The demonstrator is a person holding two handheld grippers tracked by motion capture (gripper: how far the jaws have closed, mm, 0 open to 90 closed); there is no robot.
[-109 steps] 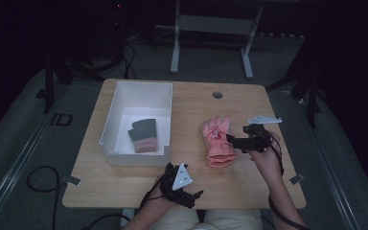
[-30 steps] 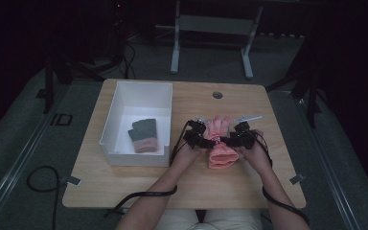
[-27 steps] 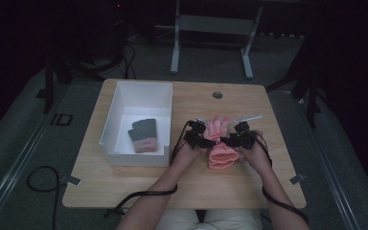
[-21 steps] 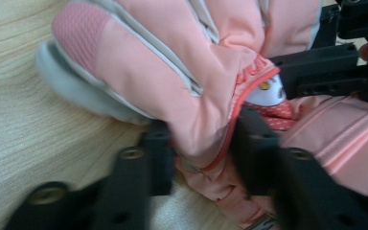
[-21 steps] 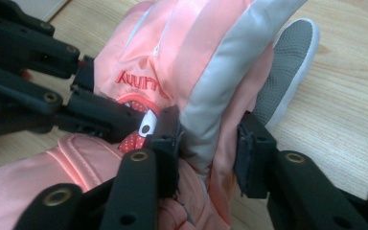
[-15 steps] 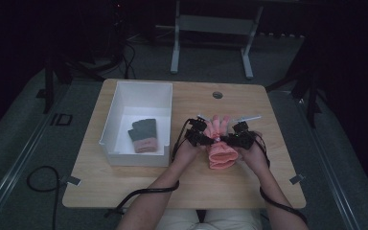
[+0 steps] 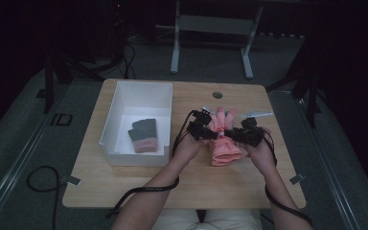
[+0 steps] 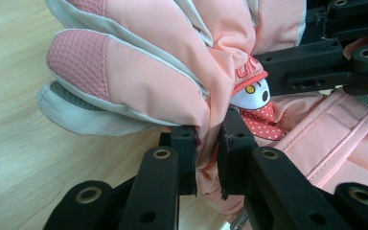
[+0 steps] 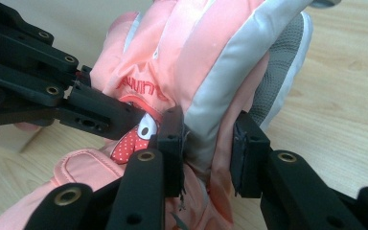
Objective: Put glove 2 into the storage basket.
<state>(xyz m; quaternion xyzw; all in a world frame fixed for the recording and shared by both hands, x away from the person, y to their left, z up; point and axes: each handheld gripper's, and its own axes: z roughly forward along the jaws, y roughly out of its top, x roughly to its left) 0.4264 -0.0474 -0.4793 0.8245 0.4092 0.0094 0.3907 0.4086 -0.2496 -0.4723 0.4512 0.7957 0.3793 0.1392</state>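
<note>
The glove (image 7: 224, 139) is soft, padded and light; it should sag and fold wherever unsupported, and its smooth shell may slip. Best taken by pinching bunched fabric at both side edges near the palm, as now. The left gripper (image 8: 207, 158) is clenched on a fold of the shell; the right gripper (image 9: 206, 153) is clamped on the grey side panel, its jaws just closed in. The glove is pink with pale grey trim, textured fingertip patches and a cartoon badge. It is near the table's (image 7: 124, 187) right edge, right of the box (image 7: 109, 129).
</note>
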